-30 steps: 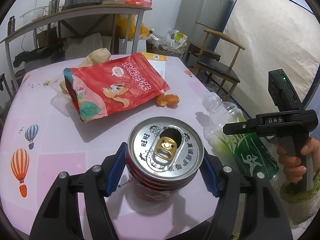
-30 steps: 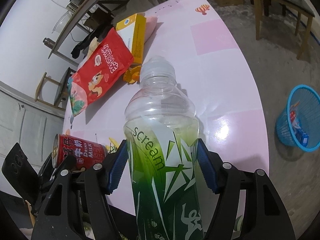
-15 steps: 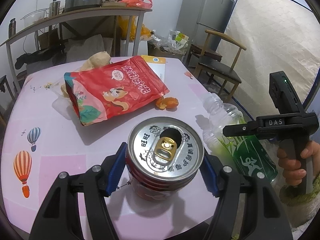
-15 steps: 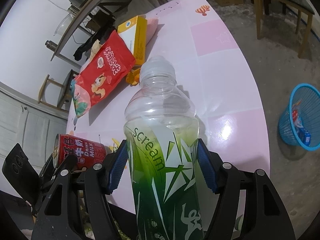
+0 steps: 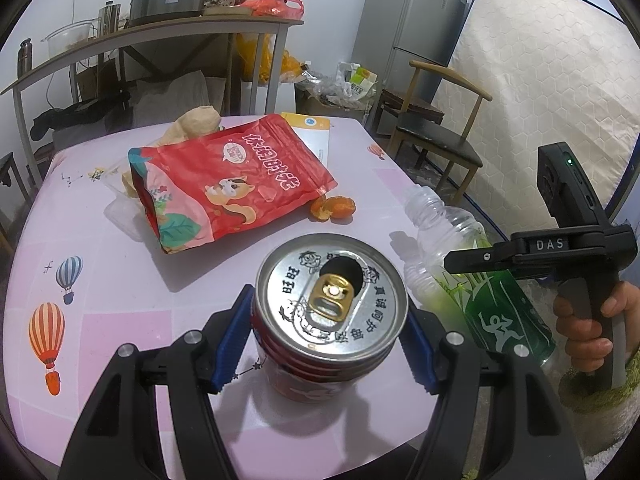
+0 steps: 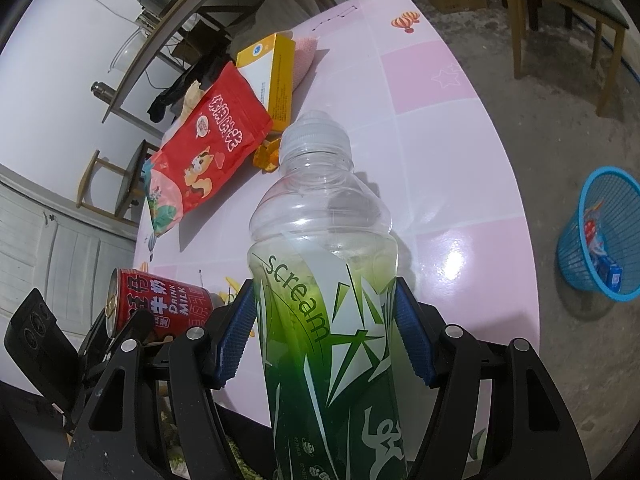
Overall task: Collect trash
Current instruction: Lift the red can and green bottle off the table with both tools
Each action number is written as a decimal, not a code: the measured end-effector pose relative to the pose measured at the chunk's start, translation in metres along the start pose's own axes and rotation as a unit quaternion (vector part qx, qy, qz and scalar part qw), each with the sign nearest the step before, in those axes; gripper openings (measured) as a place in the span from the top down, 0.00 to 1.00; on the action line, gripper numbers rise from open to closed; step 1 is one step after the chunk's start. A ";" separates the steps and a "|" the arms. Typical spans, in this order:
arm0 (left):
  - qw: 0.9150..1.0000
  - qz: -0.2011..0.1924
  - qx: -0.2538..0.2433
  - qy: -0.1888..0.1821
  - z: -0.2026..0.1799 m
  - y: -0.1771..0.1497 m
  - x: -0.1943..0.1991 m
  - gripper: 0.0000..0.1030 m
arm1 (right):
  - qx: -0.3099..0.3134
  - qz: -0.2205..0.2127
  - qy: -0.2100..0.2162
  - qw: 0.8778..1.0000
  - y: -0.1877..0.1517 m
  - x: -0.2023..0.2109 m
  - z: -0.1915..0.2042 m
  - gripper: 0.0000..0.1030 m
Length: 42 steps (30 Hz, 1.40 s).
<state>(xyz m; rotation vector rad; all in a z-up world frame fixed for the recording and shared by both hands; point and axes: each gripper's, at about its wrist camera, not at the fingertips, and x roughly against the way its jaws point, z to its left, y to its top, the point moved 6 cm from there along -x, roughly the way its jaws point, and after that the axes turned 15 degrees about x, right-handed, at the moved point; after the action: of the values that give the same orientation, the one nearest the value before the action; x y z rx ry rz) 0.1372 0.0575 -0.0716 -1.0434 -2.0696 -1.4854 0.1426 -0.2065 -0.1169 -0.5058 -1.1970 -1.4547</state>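
While the left gripper point(image 5: 326, 344) clamped the red can point(image 5: 330, 312) over the pink table point(image 5: 120, 320), the right gripper point(image 6: 326, 336) pinched the green bottle point(image 6: 324, 320); snack bag point(image 5: 224, 188) lay beyond.

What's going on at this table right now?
A person is clearing trash off a pink table with a handheld gripper in each hand. The left gripper is clamped around an opened red milk can, and the right gripper grips a green-labelled plastic bottle. A red snack bag, orange peel and a yellow box lie on the table. A blue waste basket stands on the floor.
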 end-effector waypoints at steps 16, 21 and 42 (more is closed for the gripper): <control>1.000 -0.003 -0.001 -0.001 -0.004 0.002 0.003 0.36 | -0.001 -0.001 0.000 1.000 0.000 0.000 0.001 0.39; 1.000 -0.010 -0.001 -0.005 -0.008 0.005 0.008 0.36 | 0.002 -0.005 0.001 1.000 0.002 0.005 0.002 0.39; 0.998 -0.046 -0.027 -0.030 -0.041 0.029 0.025 0.36 | -0.013 -0.039 0.007 0.999 -0.004 0.033 -0.006 0.39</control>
<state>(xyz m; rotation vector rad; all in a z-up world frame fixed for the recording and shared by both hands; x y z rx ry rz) 0.1383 0.0328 -0.0219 -1.0378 -2.1573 -1.5808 0.1315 -0.2278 -0.0930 -0.4691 -1.1995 -1.5390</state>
